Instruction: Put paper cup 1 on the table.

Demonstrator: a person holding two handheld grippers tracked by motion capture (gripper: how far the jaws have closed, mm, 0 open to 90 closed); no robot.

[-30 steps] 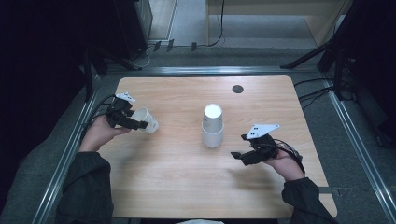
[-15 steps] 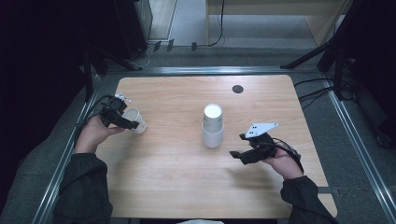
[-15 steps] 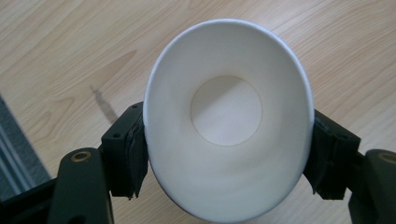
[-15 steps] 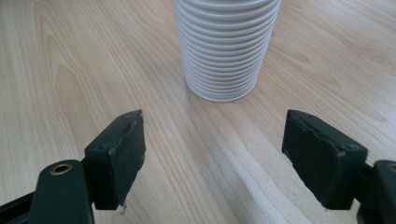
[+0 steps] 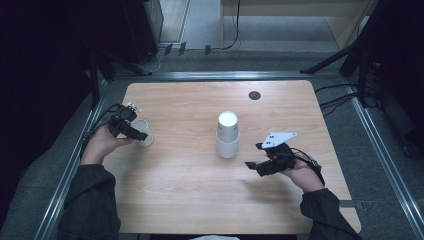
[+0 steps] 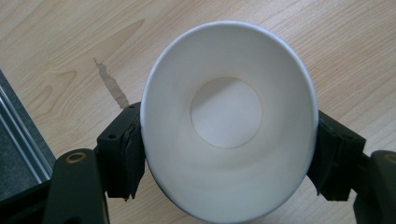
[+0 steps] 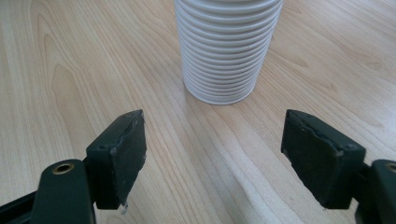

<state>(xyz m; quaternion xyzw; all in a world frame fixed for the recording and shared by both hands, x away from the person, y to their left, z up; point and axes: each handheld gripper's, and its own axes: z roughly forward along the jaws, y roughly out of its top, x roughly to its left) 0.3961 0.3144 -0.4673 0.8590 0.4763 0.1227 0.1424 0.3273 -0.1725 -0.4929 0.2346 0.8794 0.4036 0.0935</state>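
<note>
A single white paper cup (image 5: 144, 133) stands upright on the wooden table (image 5: 190, 200) at its left side. My left gripper (image 5: 136, 134) reaches down around it. In the left gripper view I look into the cup (image 6: 229, 121), and both pads (image 6: 125, 154) lie against its sides under the rim. These jaws have just been opening, with the cup still between them. A stack of white paper cups (image 5: 227, 135) stands mid-table. My right gripper (image 5: 256, 156) hovers to its right, pointing at the stack (image 7: 226, 46), open with nothing between its pads (image 7: 123, 149).
A small dark round hole (image 5: 254, 95) lies in the table near its far edge. A metal rail (image 5: 70, 170) runs along the table's left side, close to my left hand. Bare wood spreads between the two hands.
My left hand has turned the cup from lying sideways in the air to standing upright on the table, a little nearer the left edge. The right gripper has kept still.
</note>
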